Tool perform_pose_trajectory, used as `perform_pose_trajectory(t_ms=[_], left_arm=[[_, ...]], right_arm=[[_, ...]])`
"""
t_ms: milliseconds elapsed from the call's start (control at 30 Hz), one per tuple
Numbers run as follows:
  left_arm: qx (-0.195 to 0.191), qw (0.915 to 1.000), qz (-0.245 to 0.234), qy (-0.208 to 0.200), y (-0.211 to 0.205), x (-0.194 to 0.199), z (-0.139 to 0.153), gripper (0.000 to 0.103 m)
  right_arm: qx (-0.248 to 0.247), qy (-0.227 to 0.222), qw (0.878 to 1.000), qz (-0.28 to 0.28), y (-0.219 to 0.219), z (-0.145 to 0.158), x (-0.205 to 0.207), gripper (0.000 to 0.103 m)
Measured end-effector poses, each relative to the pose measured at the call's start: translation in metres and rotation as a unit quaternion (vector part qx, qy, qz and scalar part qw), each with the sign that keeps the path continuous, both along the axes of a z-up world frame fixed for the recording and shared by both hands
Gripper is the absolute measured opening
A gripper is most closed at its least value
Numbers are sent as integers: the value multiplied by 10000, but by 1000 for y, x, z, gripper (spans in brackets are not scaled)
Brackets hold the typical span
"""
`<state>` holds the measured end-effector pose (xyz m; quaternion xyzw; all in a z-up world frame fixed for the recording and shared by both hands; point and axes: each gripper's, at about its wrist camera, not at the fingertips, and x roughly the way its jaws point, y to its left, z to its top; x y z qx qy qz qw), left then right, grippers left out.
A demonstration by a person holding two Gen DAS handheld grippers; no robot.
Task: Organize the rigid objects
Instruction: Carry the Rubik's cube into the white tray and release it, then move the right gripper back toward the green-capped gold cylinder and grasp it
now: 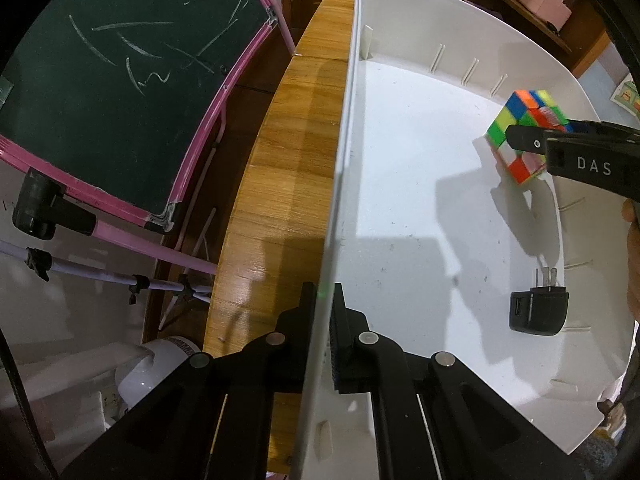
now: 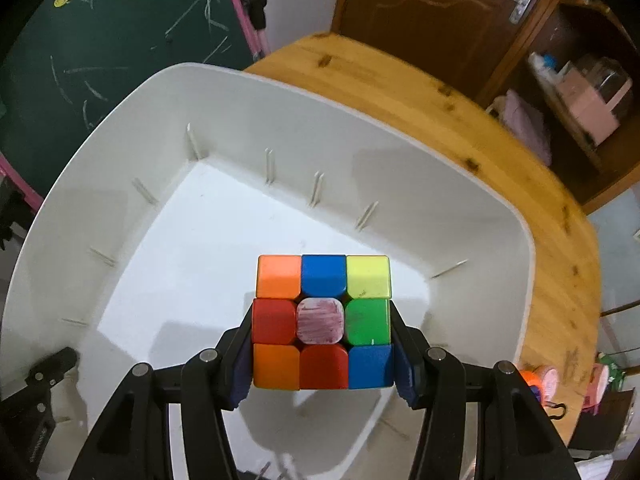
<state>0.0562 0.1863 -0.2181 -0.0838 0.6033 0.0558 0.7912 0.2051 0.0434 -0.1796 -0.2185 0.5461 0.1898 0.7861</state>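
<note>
A scrambled colour cube [image 2: 322,322] sits between the pads of my right gripper [image 2: 322,344], which is shut on its left and right sides. The cube [image 1: 520,128] hangs inside a large white bin [image 2: 280,120], low over the floor near the far right corner. I cannot tell whether it touches the floor. My left gripper [image 1: 322,308] is shut on the bin's near left wall [image 1: 340,200], one finger outside and one inside. A black plug charger [image 1: 538,312] lies on the bin floor by the right wall.
The bin stands on a round wooden table [image 2: 520,184]. A green chalkboard [image 1: 120,80] on a pink frame stands to the left. A wooden door and a shelf with boxes [image 2: 588,116] are behind the table. A hand [image 1: 632,240] shows at the right edge.
</note>
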Motion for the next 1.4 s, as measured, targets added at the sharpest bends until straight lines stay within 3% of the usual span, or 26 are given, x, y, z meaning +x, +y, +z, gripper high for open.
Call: perform_pose_trajectory(t_ms=[200, 700, 967, 1133, 1400], left_arm=[[0, 10000, -2, -1, 0, 0, 0, 6], [-88, 9998, 106, -106, 5, -2, 1, 6], [-151, 9995, 244, -148, 5, -3, 3, 5], [76, 9994, 290, -156, 1, -3, 2, 7], [52, 9991, 400, -133, 3, -3, 1, 7]], right_arm=[[136, -337, 9993, 33, -2, 13, -10, 68], [645, -488, 9967, 93, -28, 50, -39, 68], [855, -714, 9937, 99, -54, 73, -62, 68], [898, -848, 9923, 64, -73, 83, -73, 68], [1004, -926, 9903, -250, -117, 91, -82, 68]])
